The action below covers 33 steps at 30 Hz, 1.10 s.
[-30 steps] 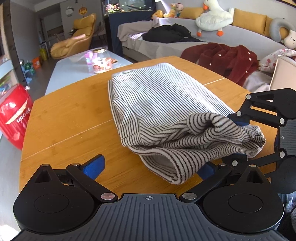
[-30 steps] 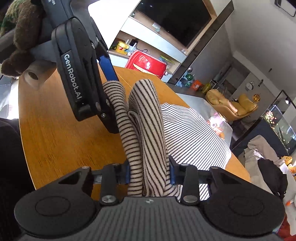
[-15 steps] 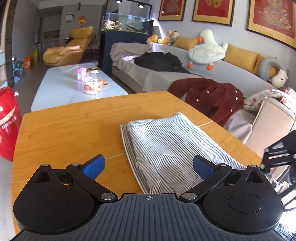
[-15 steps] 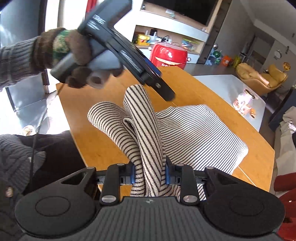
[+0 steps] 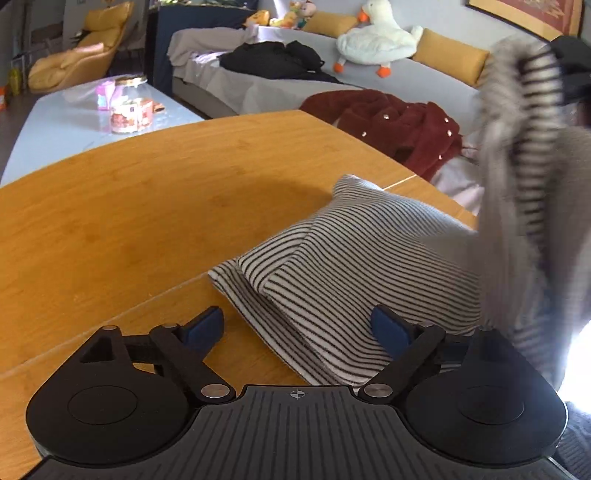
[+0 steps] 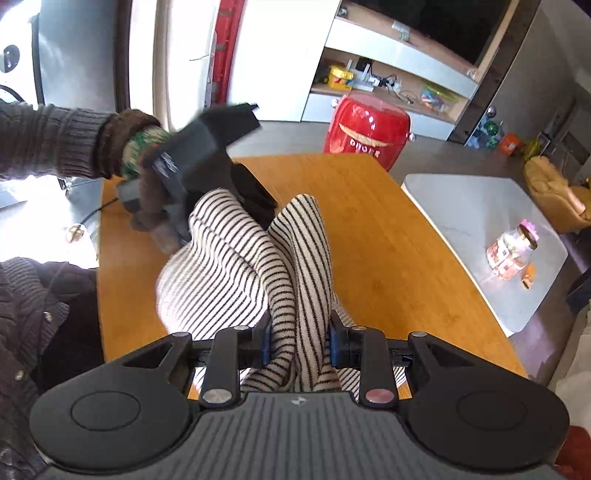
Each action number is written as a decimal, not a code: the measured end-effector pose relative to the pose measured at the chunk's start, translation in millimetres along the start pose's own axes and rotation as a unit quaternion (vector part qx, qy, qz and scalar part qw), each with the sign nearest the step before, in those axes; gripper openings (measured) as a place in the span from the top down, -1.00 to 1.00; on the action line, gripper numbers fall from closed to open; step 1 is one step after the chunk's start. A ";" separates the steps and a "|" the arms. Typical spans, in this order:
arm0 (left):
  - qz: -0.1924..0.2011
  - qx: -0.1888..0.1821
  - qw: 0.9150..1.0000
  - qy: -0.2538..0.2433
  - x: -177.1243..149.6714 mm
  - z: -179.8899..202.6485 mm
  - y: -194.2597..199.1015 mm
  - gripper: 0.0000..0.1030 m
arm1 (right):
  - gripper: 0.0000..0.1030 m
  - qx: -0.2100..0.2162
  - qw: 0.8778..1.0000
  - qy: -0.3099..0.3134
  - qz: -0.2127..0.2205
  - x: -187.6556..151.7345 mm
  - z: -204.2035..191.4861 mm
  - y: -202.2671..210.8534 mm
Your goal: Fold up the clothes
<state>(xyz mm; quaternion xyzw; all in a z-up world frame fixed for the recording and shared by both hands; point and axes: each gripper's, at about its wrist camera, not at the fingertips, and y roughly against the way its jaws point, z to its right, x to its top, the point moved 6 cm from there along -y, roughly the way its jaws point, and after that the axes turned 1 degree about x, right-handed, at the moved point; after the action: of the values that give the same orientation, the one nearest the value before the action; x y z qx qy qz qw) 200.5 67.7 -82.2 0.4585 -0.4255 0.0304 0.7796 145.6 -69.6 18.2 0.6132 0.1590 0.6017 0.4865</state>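
A black-and-white striped garment (image 5: 362, 258) lies partly folded on the wooden table (image 5: 147, 221). My right gripper (image 6: 300, 343) is shut on a bunched end of the garment (image 6: 229, 273) and holds it raised above the table. That lifted end hangs blurred at the right of the left wrist view, under the right gripper (image 5: 572, 70). My left gripper (image 5: 297, 326) hovers low over the garment's folded near corner. Its jaws are closing with the cloth's edge between the blue pads (image 5: 207, 325), which do not press on it. A gloved hand holds the left gripper (image 6: 207, 158).
A sofa behind the table carries a dark red coat (image 5: 399, 129), a black garment (image 5: 273, 61) and a goose plush (image 5: 376, 33). A white coffee table (image 5: 74, 122) with a jar (image 5: 127, 110) stands to the left. A red container (image 6: 365, 129) sits on the floor past the table.
My right gripper has lifted the bunched striped end well above the table. My left gripper drew away from that end, came to the folded corner, and its jaws have narrowed.
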 end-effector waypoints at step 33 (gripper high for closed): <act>0.092 -0.079 0.993 0.009 27.9 48.8 -7.6 -0.31 | -0.48 -0.058 0.962 -0.201 0.173 -81.0 49.3 53.1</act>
<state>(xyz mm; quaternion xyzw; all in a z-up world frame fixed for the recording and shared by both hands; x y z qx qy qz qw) 190.5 17.6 -57.5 0.3542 -0.4595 0.0721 0.8113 150.6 -178.1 22.6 0.7105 -0.0858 0.5495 0.4311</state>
